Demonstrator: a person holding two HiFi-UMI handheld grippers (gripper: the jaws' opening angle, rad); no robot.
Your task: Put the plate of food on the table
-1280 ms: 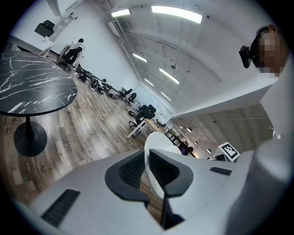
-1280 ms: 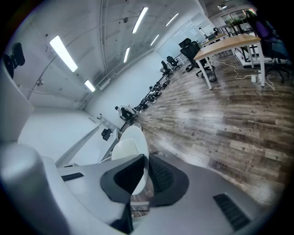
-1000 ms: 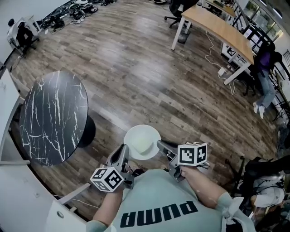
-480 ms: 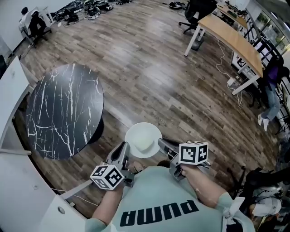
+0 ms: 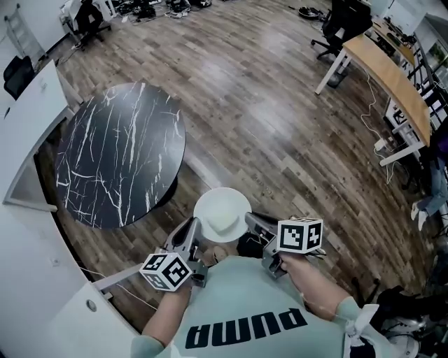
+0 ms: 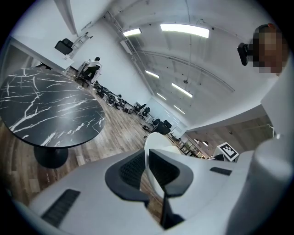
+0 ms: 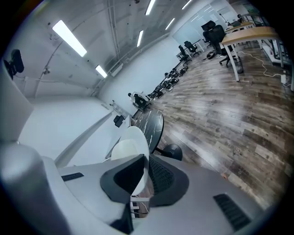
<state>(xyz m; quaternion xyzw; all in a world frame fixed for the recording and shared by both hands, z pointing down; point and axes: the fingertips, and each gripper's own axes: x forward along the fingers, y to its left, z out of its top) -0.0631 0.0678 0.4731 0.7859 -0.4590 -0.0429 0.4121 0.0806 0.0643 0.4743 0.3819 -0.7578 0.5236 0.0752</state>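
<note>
Closing in on the black table (image 5: 119, 161), nearer than a second ago. Carrying the plate (image 5: 222, 215) above the floor, rim clamped in left gripper (image 5: 190, 232) and right gripper (image 5: 250, 222). Not over the tabletop yet.

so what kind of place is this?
Likely an open-plan office or lab: wood-plank floor, a long wooden desk with a wheeled office chair, a round black marble table, and gear piled along the far wall.
</note>
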